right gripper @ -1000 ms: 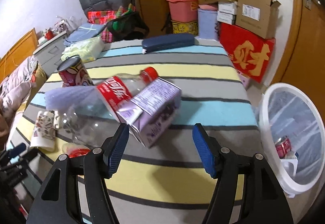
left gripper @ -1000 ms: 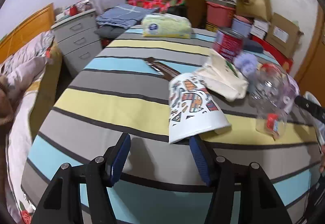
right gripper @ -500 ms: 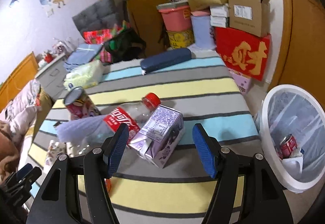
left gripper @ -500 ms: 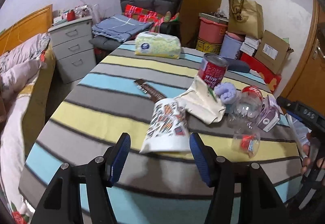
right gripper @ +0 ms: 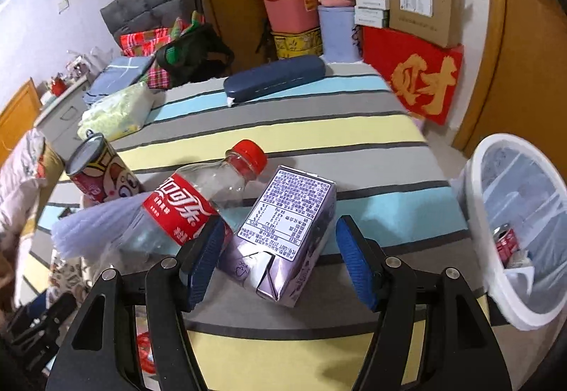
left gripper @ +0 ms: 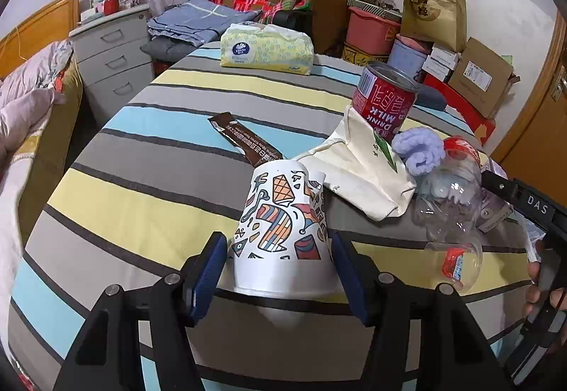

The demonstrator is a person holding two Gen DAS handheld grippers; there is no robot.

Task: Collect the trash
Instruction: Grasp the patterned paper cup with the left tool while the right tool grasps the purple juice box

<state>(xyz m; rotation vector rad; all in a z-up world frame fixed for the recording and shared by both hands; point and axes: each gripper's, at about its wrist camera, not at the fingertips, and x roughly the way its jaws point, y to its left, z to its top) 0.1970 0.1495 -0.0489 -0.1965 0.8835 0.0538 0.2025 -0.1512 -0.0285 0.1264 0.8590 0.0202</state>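
Where the left gripper (left gripper: 280, 270) meets the table (left gripper: 149, 185), a paper cup (left gripper: 283, 231) lies on its side between the blue pads (left gripper: 207, 270), mouth end toward the camera. Jaws wide apart; cup sits in the gap, whether either pad touches it cannot be told. Nothing clamped.

Behind cup: brown wrapper (left gripper: 244, 139) flat on the stripes, cream cloth bag (left gripper: 358, 175), red milk can (left gripper: 386, 100) upright at the bag's far end, purple yarn ball (left gripper: 420, 150) beside can. Clear bottle (left gripper: 450, 199) on its side right of bag. Small clear cup (left gripper: 460, 258) with red label near the table edge. Tissue pack (left gripper: 265, 49) at far side.

Right gripper (right gripper: 280, 260) also spread wide, holding nothing. Purple carton (right gripper: 287, 235) lies tilted between its pads (right gripper: 354, 260), closer to the left one; contact not clear. The same bottle, red label and red cap (right gripper: 250, 153), lies just left of carton, touching it. Blue case (right gripper: 274, 79) far across the table.

White bin (right gripper: 510, 224) stands off the table's right edge, lined with clear bag; a red can (right gripper: 505, 240) and crumpled paper lie inside.
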